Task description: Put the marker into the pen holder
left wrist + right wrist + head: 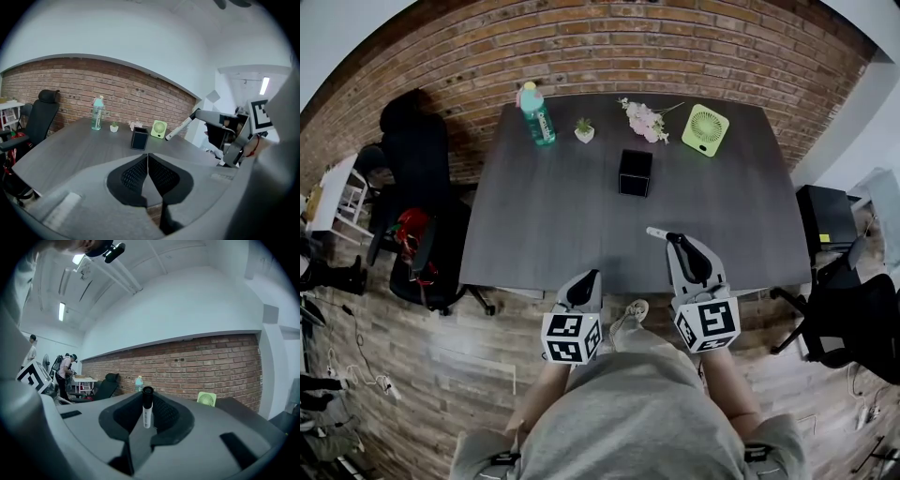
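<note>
The black square pen holder stands upright in the middle of the dark table, and the left gripper view shows this pen holder ahead of the jaws. My right gripper is shut on a white marker above the table's near edge, well short of the holder. The marker stands between the jaws with its black cap up, in the right gripper. The marker also shows tilted at the right. My left gripper is shut and holds nothing.
Along the table's far edge stand a teal bottle, a small potted plant, pink flowers and a green fan. Black office chairs stand left of the table; another sits at the right.
</note>
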Available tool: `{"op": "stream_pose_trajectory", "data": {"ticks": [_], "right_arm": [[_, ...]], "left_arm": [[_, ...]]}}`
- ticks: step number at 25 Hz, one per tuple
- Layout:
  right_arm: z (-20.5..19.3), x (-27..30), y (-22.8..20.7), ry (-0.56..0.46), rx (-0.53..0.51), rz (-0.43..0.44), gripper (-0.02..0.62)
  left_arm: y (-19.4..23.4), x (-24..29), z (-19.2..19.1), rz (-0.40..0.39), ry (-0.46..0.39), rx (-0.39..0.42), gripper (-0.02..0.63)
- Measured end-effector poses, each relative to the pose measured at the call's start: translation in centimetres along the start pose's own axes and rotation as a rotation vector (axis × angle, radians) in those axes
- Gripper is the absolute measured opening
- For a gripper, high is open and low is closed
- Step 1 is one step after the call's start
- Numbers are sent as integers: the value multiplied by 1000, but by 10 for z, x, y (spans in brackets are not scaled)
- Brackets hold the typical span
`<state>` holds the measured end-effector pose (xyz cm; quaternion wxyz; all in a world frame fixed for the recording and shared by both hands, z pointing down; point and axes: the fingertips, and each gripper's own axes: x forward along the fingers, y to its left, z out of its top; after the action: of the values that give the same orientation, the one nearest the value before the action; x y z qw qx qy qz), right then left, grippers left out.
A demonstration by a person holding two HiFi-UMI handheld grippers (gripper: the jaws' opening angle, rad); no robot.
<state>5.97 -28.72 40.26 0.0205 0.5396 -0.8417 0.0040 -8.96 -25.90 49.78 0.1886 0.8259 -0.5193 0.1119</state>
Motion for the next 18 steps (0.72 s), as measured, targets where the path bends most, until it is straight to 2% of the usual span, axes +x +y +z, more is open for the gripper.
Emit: {"op": "stream_pose_trajectory", "data": {"ticks": [18], "right_arm": [[-4, 119, -68, 46, -29, 7, 66]], "left_arm": [[36, 98, 53, 10, 11, -3, 20]]}}
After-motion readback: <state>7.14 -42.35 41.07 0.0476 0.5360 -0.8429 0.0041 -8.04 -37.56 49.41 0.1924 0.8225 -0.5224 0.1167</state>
